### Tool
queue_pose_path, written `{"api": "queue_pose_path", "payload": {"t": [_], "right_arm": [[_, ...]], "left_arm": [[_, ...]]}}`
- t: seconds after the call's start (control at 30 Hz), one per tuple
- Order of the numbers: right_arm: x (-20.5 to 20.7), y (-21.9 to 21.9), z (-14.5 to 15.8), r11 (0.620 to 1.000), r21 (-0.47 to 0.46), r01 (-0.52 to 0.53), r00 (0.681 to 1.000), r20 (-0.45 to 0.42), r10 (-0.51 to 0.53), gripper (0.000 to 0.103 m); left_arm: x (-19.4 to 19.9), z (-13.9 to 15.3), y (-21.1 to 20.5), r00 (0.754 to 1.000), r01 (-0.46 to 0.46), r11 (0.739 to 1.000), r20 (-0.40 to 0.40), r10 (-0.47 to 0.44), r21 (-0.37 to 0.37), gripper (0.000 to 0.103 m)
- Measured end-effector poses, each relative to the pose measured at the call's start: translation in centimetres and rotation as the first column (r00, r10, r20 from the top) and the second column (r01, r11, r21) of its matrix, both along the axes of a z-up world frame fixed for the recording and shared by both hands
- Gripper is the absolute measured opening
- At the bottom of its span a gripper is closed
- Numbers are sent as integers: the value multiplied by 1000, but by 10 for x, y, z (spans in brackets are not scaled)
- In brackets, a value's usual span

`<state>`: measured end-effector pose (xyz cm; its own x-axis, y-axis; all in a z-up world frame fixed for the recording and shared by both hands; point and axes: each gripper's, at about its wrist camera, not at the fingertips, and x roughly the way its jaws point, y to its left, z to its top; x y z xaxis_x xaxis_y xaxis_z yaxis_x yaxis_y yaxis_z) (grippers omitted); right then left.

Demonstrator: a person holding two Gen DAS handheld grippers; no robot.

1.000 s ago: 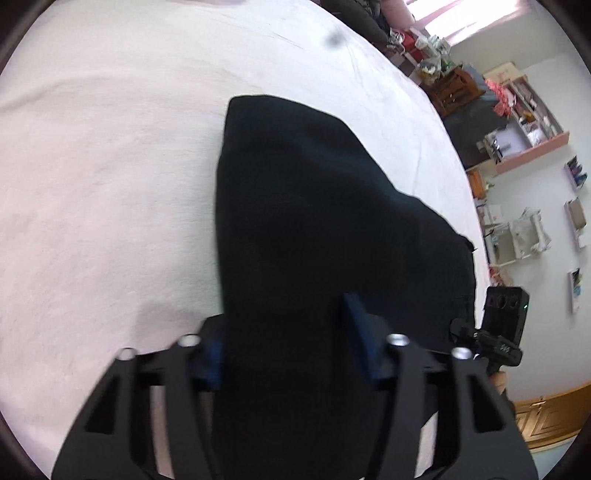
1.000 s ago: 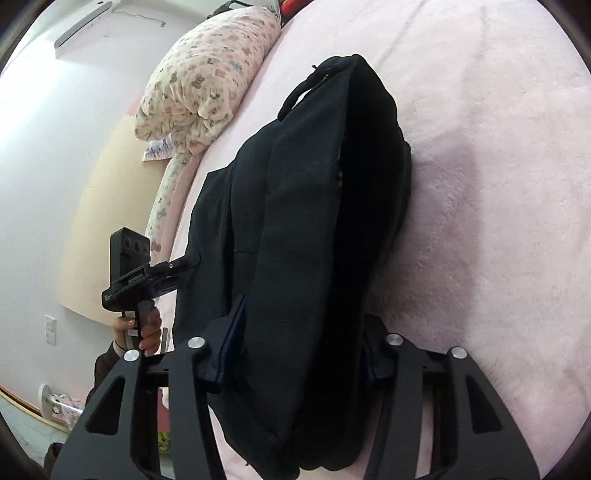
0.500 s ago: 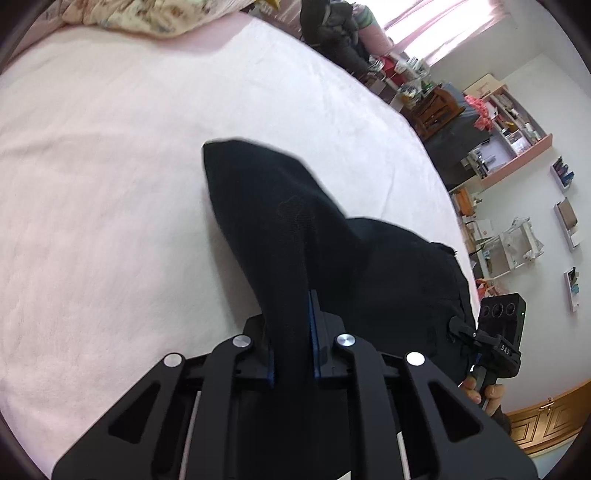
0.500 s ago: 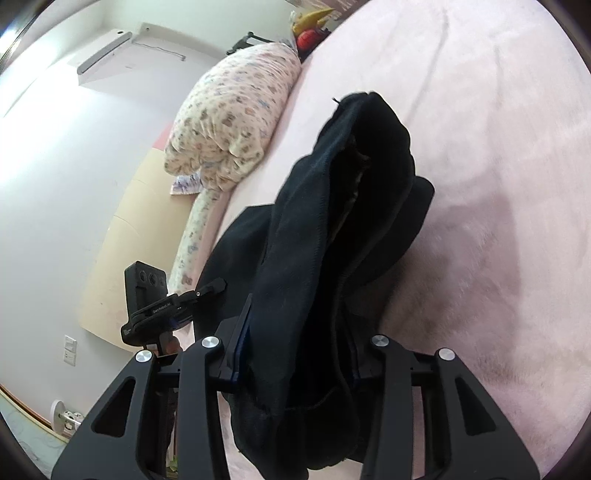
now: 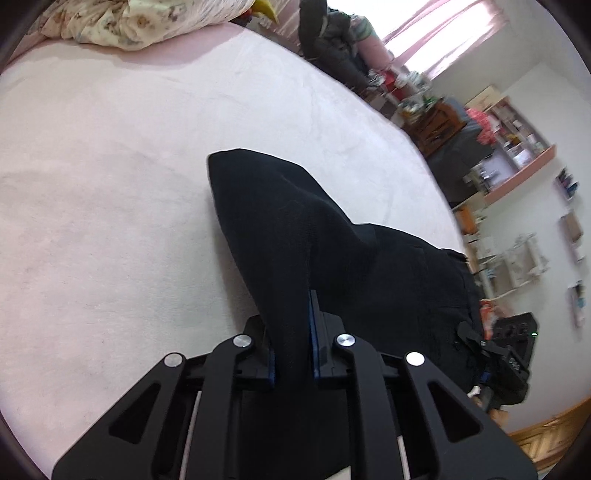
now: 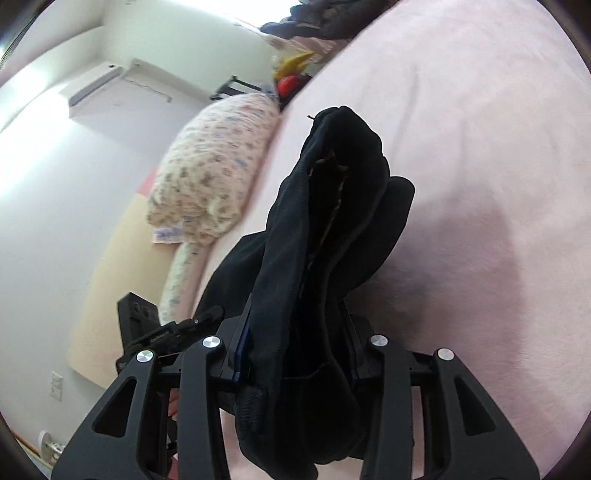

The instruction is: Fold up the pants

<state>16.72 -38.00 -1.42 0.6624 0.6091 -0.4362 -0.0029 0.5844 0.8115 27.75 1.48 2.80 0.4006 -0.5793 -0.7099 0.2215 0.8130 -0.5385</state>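
Soft, limp black pants (image 5: 332, 240) sagged over the bed (image 5: 110, 221); left tool (image 5: 291, 354) and right tool (image 6: 295, 354) each clamped a bunched edge, the best hold.

Around me, off-task: pink bed (image 5: 110, 221) under everything; floral quilt (image 5: 140, 18) at 11 o'clock in my left view; wall shelf (image 5: 517, 170) at 2 o'clock. In my right view: air conditioner (image 6: 99, 86) at 10 o'clock, wall socket (image 6: 56, 384) at 8.

My pink bed (image 5: 110, 229) fills most of the room, floral duvet (image 6: 218, 166) far left, cluttered shelves (image 5: 517, 162) right, bright curtained window (image 5: 436, 33).
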Motion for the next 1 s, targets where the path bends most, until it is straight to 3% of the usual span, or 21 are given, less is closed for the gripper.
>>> {"api": "queue_pose_path", "payload": {"t": [0.13,0.2,0.3,0.33,0.4,0.47,0.53,0.57,0.67,0.7,0.73,0.8,0.87,1.0], "right_arm": [[-2,-15,-33,997,51,49,998,-40,-47,42],[-5,-16,-41,997,38,65,997,-48,-63,46],[-8,-11,-29,995,-65,79,993,-83,-85,62],[-13,-12,-23,988,-121,94,990,-89,-106,69],[-24,-17,-6,962,-226,152,984,-57,-169,70],[-44,-23,19,918,-302,257,965,32,-260,70],[-59,-13,42,882,-352,313,949,142,-280,68],[-63,-3,50,867,-382,318,946,181,-267,67],[-73,53,68,786,-552,277,951,274,-143,59],[-76,77,69,731,-626,272,951,293,-103,59],[-79,92,66,695,-667,268,952,296,-83,59],[-78,111,59,656,-711,253,958,279,-67,59],[-79,118,50,625,-742,241,965,253,-71,59],[-84,132,41,580,-784,223,971,229,-65,59]], "left_arm": [[4,-14,6,1000,-22,1000,-2,22,-7,19],[4,-21,10,999,-48,999,-13,48,18,42],[-1,-26,25,991,-128,991,-27,129,35,69],[-3,-25,35,986,-162,986,-23,163,41,72],[-11,-15,53,975,-220,974,13,220,53,77],[-23,3,62,958,-277,955,103,267,102,78],[-44,24,55,945,-277,950,220,243,141,81],[-57,34,46,935,-264,951,282,213,161,86],[-107,55,7,874,-227,951,475,104,210,99],[-125,57,-7,845,-227,947,529,77,226,101],[-131,58,-22,831,-224,943,553,52,247,101],[-144,53,-44,831,-209,926,556,-1,315,101],[-149,40,-69,854,-198,898,518,-38,393,101],[-152,22,-78,874,-187,890,485,-43,417,101]]}}
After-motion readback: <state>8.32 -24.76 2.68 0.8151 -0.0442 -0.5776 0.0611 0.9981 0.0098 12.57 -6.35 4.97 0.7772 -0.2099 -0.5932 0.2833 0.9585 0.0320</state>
